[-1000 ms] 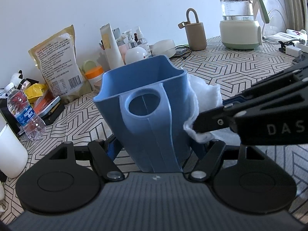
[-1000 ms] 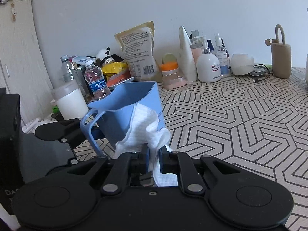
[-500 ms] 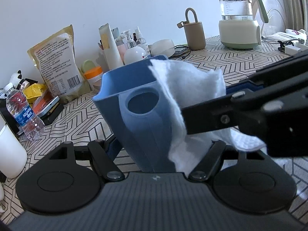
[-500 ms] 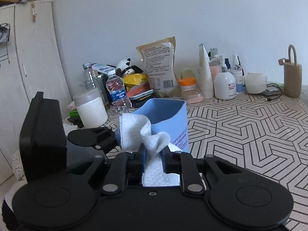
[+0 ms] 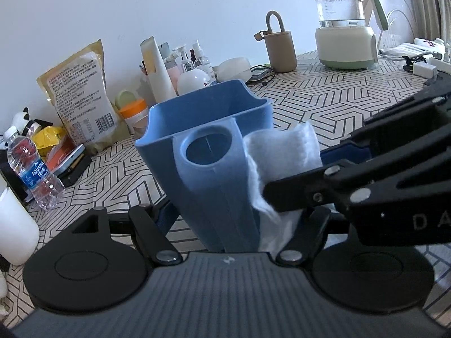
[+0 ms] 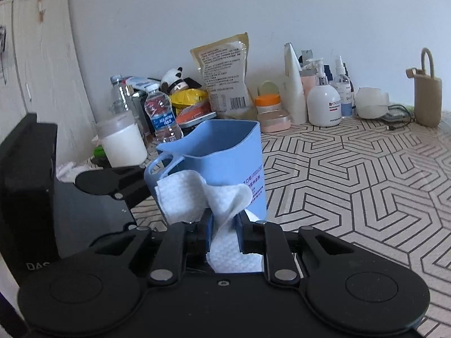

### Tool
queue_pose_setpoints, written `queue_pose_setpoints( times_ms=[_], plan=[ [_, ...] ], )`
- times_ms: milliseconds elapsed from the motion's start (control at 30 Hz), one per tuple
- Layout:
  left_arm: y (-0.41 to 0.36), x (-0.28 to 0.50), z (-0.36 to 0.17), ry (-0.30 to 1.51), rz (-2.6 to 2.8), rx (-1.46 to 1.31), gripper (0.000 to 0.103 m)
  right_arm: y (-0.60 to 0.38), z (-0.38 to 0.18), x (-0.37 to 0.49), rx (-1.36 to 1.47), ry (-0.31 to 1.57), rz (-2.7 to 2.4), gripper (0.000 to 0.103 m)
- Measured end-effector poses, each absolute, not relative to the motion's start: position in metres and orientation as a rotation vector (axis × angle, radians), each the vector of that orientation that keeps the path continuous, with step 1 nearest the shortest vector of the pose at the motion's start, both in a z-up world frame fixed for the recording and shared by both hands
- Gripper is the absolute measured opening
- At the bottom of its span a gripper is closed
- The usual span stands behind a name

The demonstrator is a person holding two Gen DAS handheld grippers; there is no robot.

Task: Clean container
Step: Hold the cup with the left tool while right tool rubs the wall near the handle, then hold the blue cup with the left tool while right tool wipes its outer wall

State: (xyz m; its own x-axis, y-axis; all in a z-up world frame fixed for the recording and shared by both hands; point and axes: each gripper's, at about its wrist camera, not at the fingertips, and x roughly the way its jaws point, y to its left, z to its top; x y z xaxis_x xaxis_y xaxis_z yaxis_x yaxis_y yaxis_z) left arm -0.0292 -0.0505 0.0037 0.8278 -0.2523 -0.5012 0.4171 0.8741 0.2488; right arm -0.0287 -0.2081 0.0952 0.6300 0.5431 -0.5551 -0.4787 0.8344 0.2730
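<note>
A blue plastic container with a looped handle stands upright, held by its lower body between the fingers of my left gripper, which is shut on it. My right gripper is shut on a white cloth wipe. The wipe presses against the container's outer wall beside the handle. From the right in the left wrist view comes the right gripper's black body, level with the container's side. The container's inside looks empty.
The patterned tabletop stretches to the right. Along the wall stand a tan food pouch, lotion bottles, a water bottle, a milky jar, a beige holder and a glass kettle.
The right gripper with the wipe slid down the container's side from near the rim to the wall by the handle. The left gripper kept the container still.
</note>
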Motion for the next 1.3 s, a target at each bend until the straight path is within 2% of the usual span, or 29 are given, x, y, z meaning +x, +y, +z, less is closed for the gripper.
queue_pose_setpoints(
  times_ms=[1300],
  plan=[
    [-0.05,-0.027,0.005,0.479,-0.362,0.357,0.074,-0.221,0.092,-0.019,0.125,0.675,0.544,0.021]
  ],
)
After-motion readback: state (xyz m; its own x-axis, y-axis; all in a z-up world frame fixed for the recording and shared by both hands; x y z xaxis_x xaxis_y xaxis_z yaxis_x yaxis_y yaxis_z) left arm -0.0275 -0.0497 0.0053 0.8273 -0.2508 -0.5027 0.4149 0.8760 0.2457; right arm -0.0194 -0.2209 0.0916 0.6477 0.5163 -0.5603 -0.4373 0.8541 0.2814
